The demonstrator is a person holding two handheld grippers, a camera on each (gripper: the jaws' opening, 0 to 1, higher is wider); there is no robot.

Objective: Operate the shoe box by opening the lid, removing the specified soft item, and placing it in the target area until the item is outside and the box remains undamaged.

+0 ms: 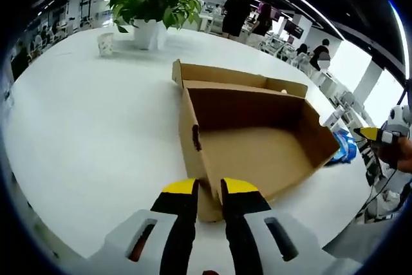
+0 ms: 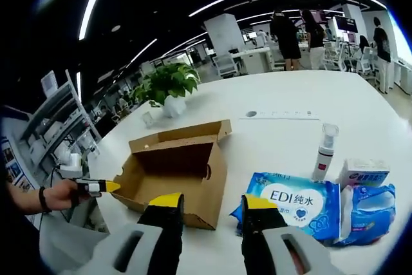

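In the left gripper view we start at the left gripper [image 1: 210, 187]. Its two yellow-tipped jaws stand close together, one on each side of the near wall of the shoe box [image 1: 257, 140]. They seem to pinch that thin cardboard wall, though we cannot be sure how tight the squeeze is. The box is brown cardboard and its lid [image 1: 238, 76] is folded back on the far side, so we look straight into it. The part of the floor we can see is bare. The box rests on a big white table [image 1: 84, 133].

Farther back on the table stand a green plant in a white pot [image 1: 154, 6] and a small cup [image 1: 105, 44] beside it. At the right edge of this view, past the box, a bit of blue wrapping [image 1: 343, 148] peeks out.

In the right gripper view, the right gripper [image 2: 212, 201] hangs above the table with its jaws spread apart and nothing between them. The box sits to its left. Just to the right of the box lies a soft blue pack of wipes [image 2: 299, 204] (it reads "EDI"), out on the table. Beside it are a second blue pack [image 2: 370, 214], a small white box [image 2: 364, 172] and a spray bottle [image 2: 324, 152]. Far left, a hand [image 2: 58, 192] holds the other gripper's handle.
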